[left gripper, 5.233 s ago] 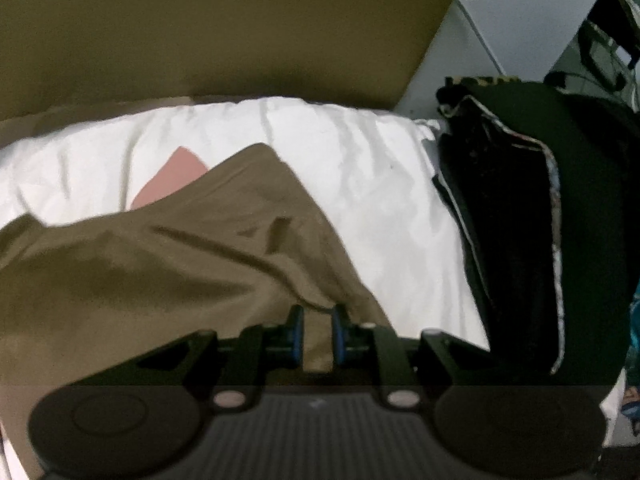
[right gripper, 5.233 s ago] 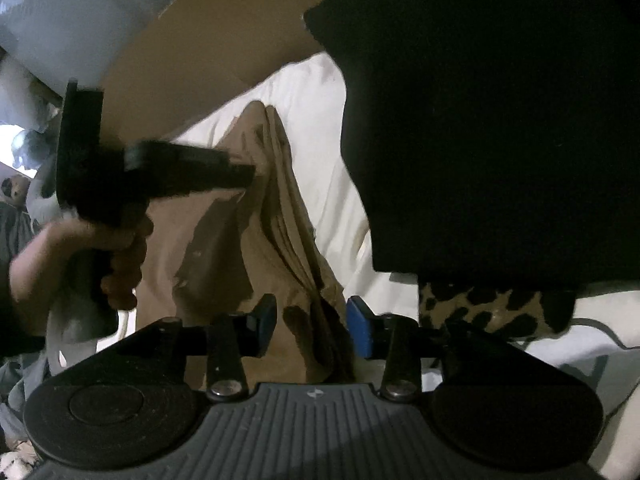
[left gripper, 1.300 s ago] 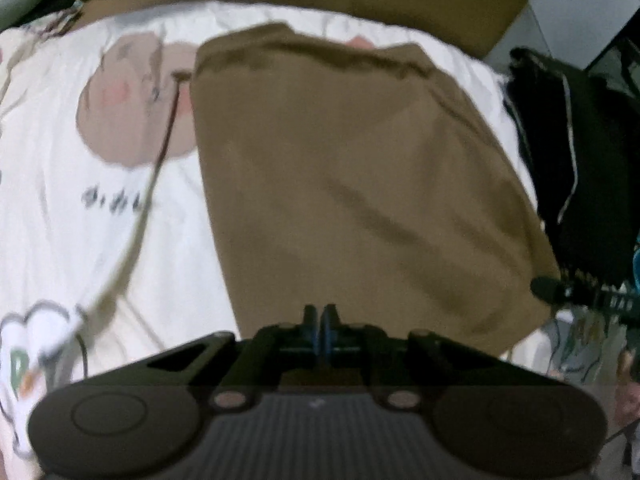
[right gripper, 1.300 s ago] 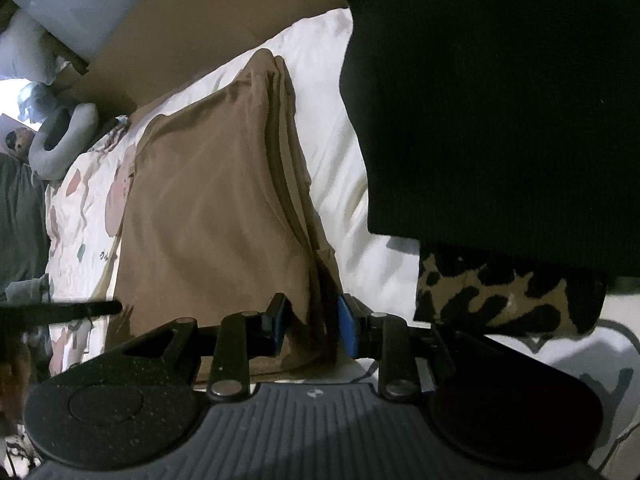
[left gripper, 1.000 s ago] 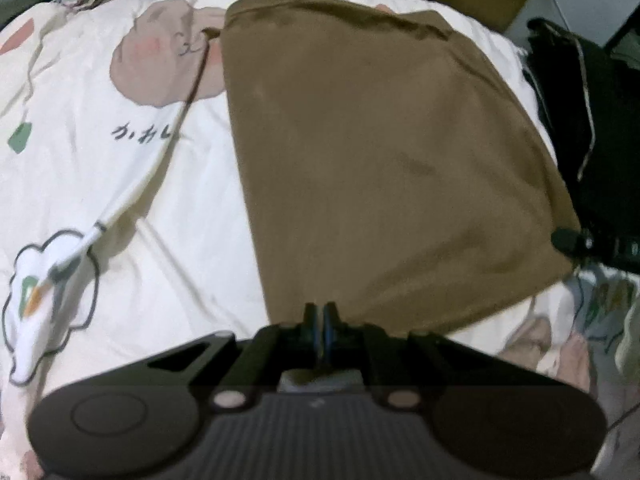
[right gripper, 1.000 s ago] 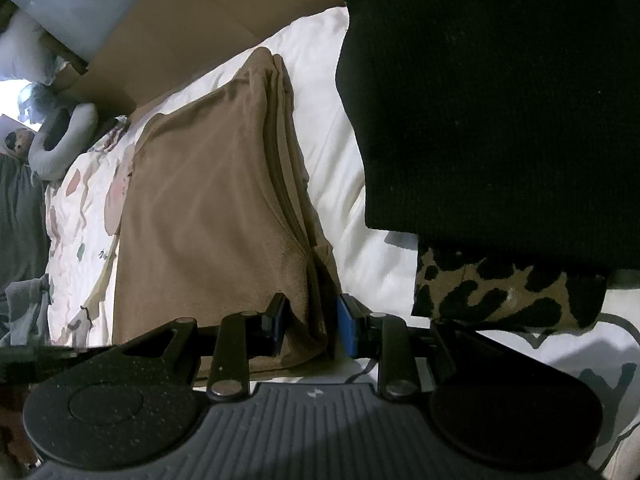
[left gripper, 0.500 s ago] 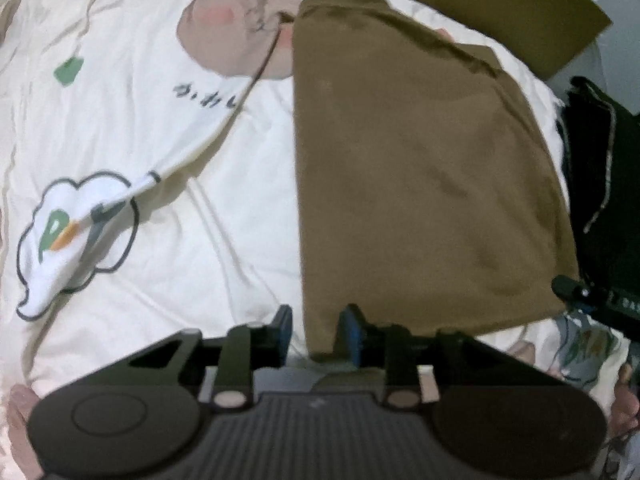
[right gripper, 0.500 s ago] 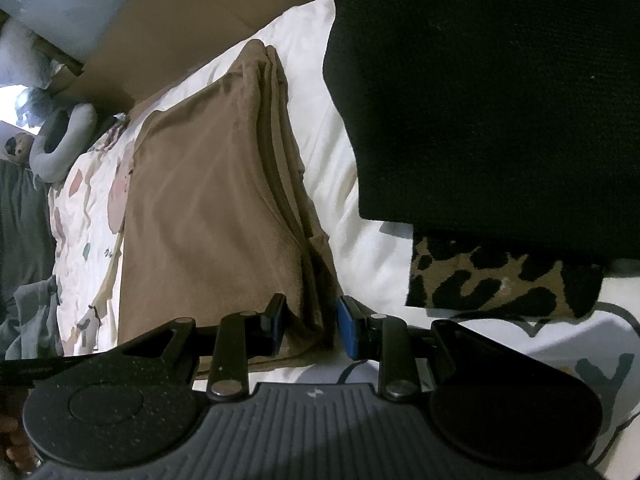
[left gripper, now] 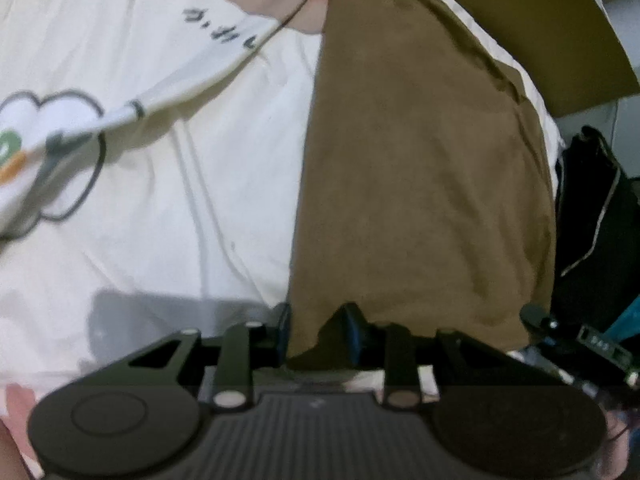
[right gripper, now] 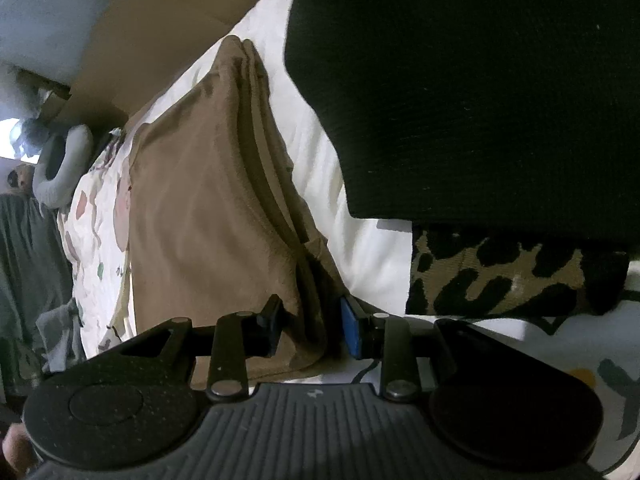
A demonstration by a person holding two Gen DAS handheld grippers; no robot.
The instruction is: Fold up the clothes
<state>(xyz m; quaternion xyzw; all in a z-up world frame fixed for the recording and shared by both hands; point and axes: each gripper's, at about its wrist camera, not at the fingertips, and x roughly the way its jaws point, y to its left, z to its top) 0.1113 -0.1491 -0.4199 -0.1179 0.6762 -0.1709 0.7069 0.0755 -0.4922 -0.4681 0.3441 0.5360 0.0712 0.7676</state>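
Note:
A brown garment lies folded into a flat rectangle on a white printed bedsheet. My left gripper is open, its fingers either side of the garment's near left corner. In the right wrist view the same garment shows stacked folded layers along its right edge. My right gripper is open around the garment's near right corner, not clamped on it. The right gripper's tip shows in the left wrist view at the garment's near right corner.
A stack of folded dark clothes sits on a leopard-print piece right of the brown garment; it also shows in the left wrist view. A brown cardboard sheet stands behind the bed. A grey neck pillow lies at far left.
My left gripper lowered the garment's corner toward me, laid it flat, then opened and let go. My right gripper stayed at the near right corner and opened a little wider.

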